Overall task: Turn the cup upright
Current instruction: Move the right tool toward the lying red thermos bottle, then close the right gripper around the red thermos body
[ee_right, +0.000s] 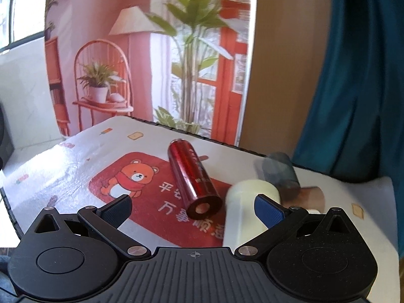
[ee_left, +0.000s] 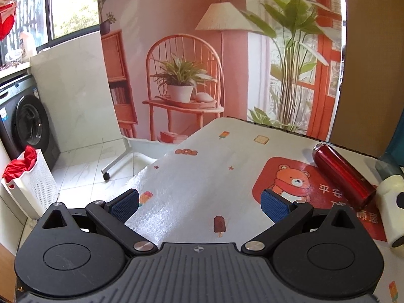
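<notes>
A tall red metallic cup (ee_right: 193, 176) lies on its side on the red bear patch of the table mat, its open mouth toward me. In the left wrist view the red cup (ee_left: 341, 174) lies at the right. My right gripper (ee_right: 194, 205) is open and empty, its fingers either side of the cup's mouth, just short of it. My left gripper (ee_left: 199, 202) is open and empty over the mat, left of the cup.
A cream-white cup (ee_right: 246, 212) lies on its side right of the red cup, also seen in the left wrist view (ee_left: 392, 209). A grey-blue cup (ee_right: 279, 170) and a brown cup (ee_right: 306, 197) lie behind it. The table mat (ee_left: 202, 176) ends at the left edge.
</notes>
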A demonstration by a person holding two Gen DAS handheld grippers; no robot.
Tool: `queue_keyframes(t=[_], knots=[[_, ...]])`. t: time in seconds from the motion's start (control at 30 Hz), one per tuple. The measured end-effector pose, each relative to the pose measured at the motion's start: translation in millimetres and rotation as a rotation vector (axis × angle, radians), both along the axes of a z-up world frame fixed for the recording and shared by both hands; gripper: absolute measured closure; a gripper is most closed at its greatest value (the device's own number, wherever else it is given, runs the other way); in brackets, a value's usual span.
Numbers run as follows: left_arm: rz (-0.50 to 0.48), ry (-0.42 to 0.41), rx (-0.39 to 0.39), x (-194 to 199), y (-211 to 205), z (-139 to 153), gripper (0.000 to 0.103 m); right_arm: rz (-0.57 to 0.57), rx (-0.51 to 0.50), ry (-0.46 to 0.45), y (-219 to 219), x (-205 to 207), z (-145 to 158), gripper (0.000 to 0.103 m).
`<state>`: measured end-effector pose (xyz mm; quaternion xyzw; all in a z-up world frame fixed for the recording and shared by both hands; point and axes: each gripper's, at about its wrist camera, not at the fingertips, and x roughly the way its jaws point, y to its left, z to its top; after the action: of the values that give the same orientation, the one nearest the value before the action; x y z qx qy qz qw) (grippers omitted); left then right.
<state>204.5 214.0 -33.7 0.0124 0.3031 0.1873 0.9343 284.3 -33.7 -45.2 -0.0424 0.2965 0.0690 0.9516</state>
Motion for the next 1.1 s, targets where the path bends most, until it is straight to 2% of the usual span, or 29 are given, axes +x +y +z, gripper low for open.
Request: queue_keyframes(t=[0.23,0.37,0.47,0.67,0.83,1.0,1.1], knots=[[0.000,0.008,-0.027,8.4,8.7,-11.7,0.000,0.077,-0.049,0.103,14.8,52.3,-7.6,0.001],[0.006,0.041,-0.094,13.1,18.9,-21.4,0.000,0.108,-0.055,0.205,23.9,93.3,-25.7,0.001],[0.008,0.060,-0.088,13.9,22.2,-28.4,0.000,0.077,-0.133,0.223,36.1,117.9,-41.4,0.002],[0.028,0.072,-0.112,12.7,32.5,-37.2,0.000,0.030,-0.202,0.255,46.7,151.9,-71.9,0.021],[0.037,0.081,-0.133,17.4,36.5,-43.8,0.000,0.006,-0.234,0.270,50.3,161.7,-86.7,0.024],[0.024,0.103,-0.142,22.2,32.2,-50.9,0.000,-0.026,-0.257,0.309,48.0,168.3,-98.9,0.036],[0.016,0.118,-0.143,21.0,29.5,-52.9,0.000,-0.027,-0.257,0.293,48.4,160.3,-102.3,0.041]])
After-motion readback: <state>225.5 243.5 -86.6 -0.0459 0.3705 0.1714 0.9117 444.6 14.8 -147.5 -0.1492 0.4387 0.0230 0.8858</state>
